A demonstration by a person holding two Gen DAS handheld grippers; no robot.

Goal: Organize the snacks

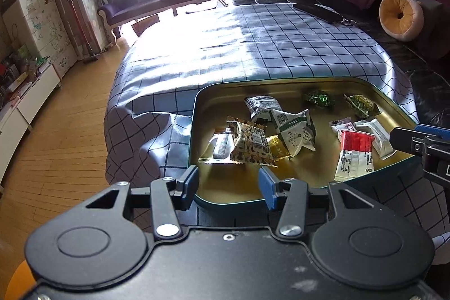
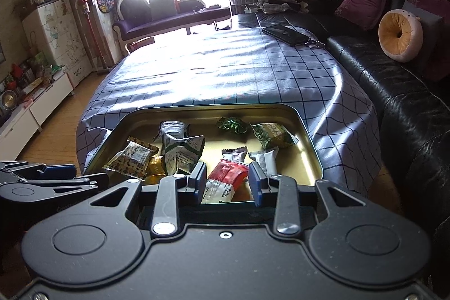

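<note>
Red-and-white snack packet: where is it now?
In the tin, near its front edge on the right side, beside the white packet. In the right wrist view the red-and-white packet shows between the right gripper's open fingers.

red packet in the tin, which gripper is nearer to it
Right. The right gripper hangs just over the red packet, which shows between its open fingers. The left gripper sits off to the packet's left, at the tin's near rim.
</note>
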